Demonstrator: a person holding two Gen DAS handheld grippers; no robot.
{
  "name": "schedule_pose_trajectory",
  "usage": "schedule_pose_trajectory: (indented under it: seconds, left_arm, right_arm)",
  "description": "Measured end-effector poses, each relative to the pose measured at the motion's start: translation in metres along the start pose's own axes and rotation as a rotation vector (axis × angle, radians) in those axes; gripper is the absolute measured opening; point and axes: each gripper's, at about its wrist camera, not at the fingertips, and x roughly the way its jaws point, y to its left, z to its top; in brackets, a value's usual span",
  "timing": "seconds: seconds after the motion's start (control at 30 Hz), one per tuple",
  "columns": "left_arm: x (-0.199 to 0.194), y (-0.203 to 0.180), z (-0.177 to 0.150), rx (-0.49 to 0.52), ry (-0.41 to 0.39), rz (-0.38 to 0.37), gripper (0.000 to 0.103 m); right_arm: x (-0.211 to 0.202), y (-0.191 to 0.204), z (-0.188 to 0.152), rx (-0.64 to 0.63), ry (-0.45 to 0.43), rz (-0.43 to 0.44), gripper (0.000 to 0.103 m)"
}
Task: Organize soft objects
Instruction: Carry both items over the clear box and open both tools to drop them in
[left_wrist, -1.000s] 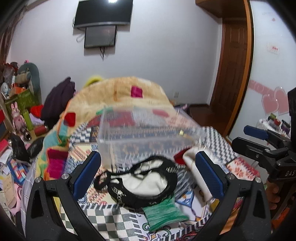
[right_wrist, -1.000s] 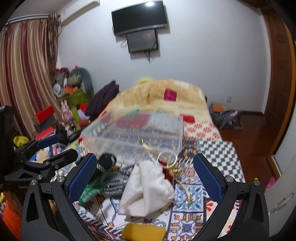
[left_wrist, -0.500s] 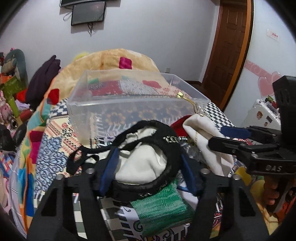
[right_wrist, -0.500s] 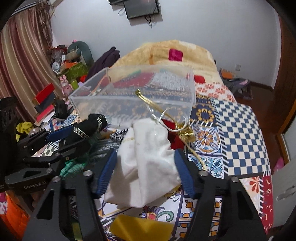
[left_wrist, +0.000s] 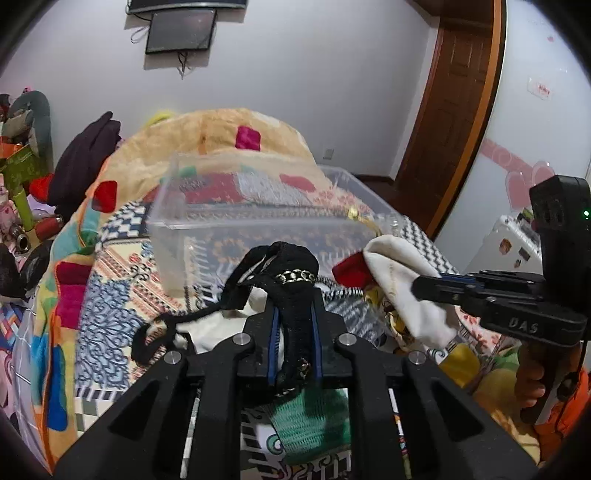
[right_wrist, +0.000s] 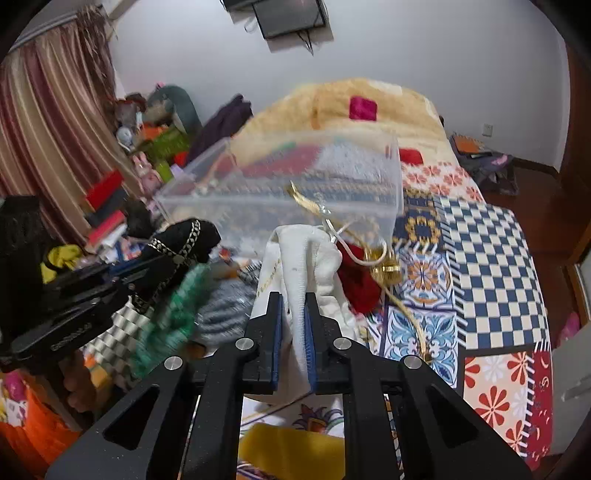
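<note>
My left gripper (left_wrist: 294, 314) is shut on a black lace garment (left_wrist: 291, 273) with a gold chain trim and lifts it off the bed; it also shows in the right wrist view (right_wrist: 177, 247). My right gripper (right_wrist: 295, 314) is shut on a white drawstring pouch (right_wrist: 303, 258) with gold cord; the pouch also shows in the left wrist view (left_wrist: 402, 280). A clear plastic bin (left_wrist: 177, 206) stands on the bed just beyond both grippers, also in the right wrist view (right_wrist: 391, 184). A green knit piece (left_wrist: 310, 424) lies under the left gripper.
A red cloth (right_wrist: 358, 280), a grey knit item (right_wrist: 225, 314) and a yellow item (right_wrist: 280, 446) lie on the patterned bedspread (right_wrist: 491, 258). A beige blanket (left_wrist: 221, 129) is heaped behind the bin. Clutter and toys (right_wrist: 155, 147) line the left wall. A wooden door (left_wrist: 454, 122) stands at the right.
Both grippers closed from wide open: the left onto the black lace garment, the right onto the white pouch. Both items are now raised off the bed.
</note>
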Motion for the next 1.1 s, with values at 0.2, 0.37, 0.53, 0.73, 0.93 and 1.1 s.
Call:
schedule_pose_trajectory:
  seconds: [0.2,0.37,0.53,0.73,0.93,1.1]
  left_arm:
    - [-0.030,0.006,0.019,-0.017,-0.087,0.001,0.013]
    - [-0.048,0.007,0.039,-0.016,-0.158,0.004,0.013]
    - [-0.052,0.008,0.067,-0.001,-0.218,0.005,0.013]
    - [-0.041,0.011,0.095,0.023,-0.255,0.025,0.013]
    - [-0.002,0.012,0.110,0.063,-0.221,0.052,0.013]
    - [0.039,0.017,0.109,0.067,-0.131,0.047,0.013]
  right_arm:
    - [-0.034,0.008,0.019,-0.026,-0.109,-0.001,0.010]
    - [-0.050,0.008,0.038,-0.042,-0.184,-0.025,0.010]
    - [-0.053,0.006,0.063,-0.046,-0.243,-0.048,0.010]
    - [-0.043,0.004,0.086,-0.056,-0.280,-0.069,0.010]
    - [-0.011,0.000,0.100,-0.076,-0.241,-0.095,0.010]
    - [0.024,-0.010,0.103,-0.076,-0.162,-0.104,0.010]
